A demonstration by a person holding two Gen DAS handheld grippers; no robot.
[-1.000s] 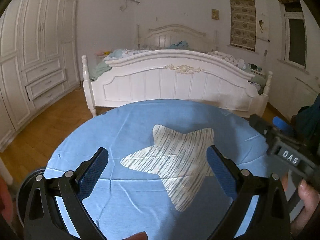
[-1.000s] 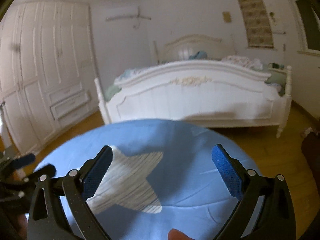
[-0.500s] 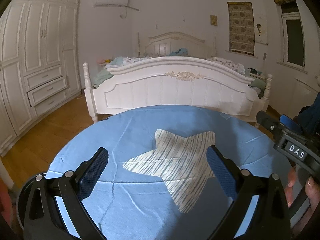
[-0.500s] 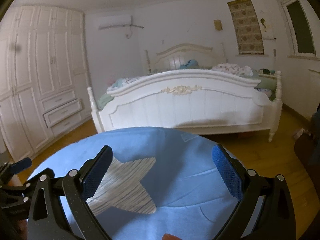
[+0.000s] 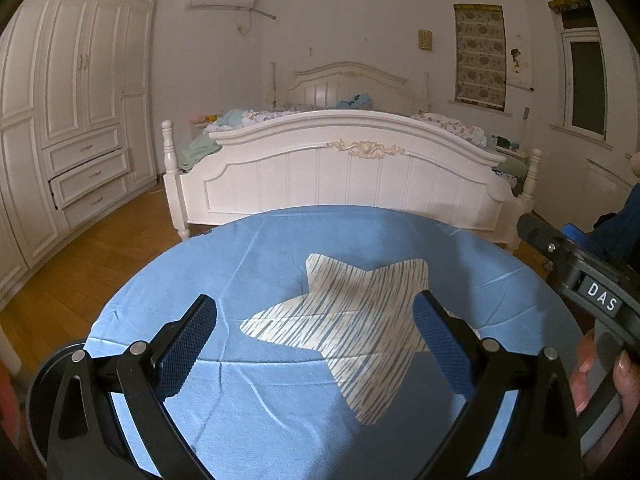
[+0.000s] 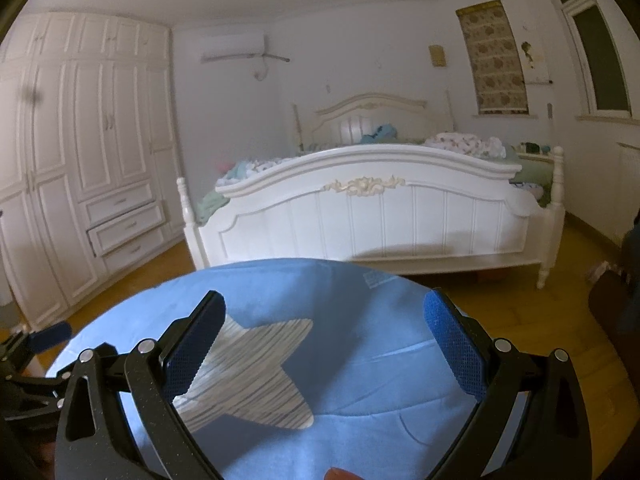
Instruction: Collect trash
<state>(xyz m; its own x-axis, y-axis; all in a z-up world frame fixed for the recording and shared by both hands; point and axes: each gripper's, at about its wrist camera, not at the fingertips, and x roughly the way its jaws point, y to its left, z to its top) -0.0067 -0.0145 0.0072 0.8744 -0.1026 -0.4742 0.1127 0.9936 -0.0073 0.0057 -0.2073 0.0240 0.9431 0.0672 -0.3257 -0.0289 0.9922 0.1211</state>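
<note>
A round table under a blue cloth (image 5: pixel 280 264) with a striped white star print (image 5: pixel 352 312) fills the lower part of both views; the cloth also shows in the right wrist view (image 6: pixel 360 320). No trash shows on it. My left gripper (image 5: pixel 316 340) is open and empty above the near side of the table. My right gripper (image 6: pixel 326 340) is open and empty above the table's right part. The right gripper's body (image 5: pixel 580 276) shows at the right edge of the left wrist view; the left gripper's body (image 6: pixel 32 356) shows at the left edge of the right wrist view.
A white bed (image 5: pixel 352 176) with clothes piled on it stands right behind the table. A white wardrobe (image 5: pixel 68 120) with one drawer ajar lines the left wall. Wooden floor (image 5: pixel 88 256) lies between. A dark round object (image 5: pixel 44 384) sits low beside the table at left.
Both grippers have tilted upward, so more of the wall and ceiling shows and the table sits lower in view. Both stay open and empty.
</note>
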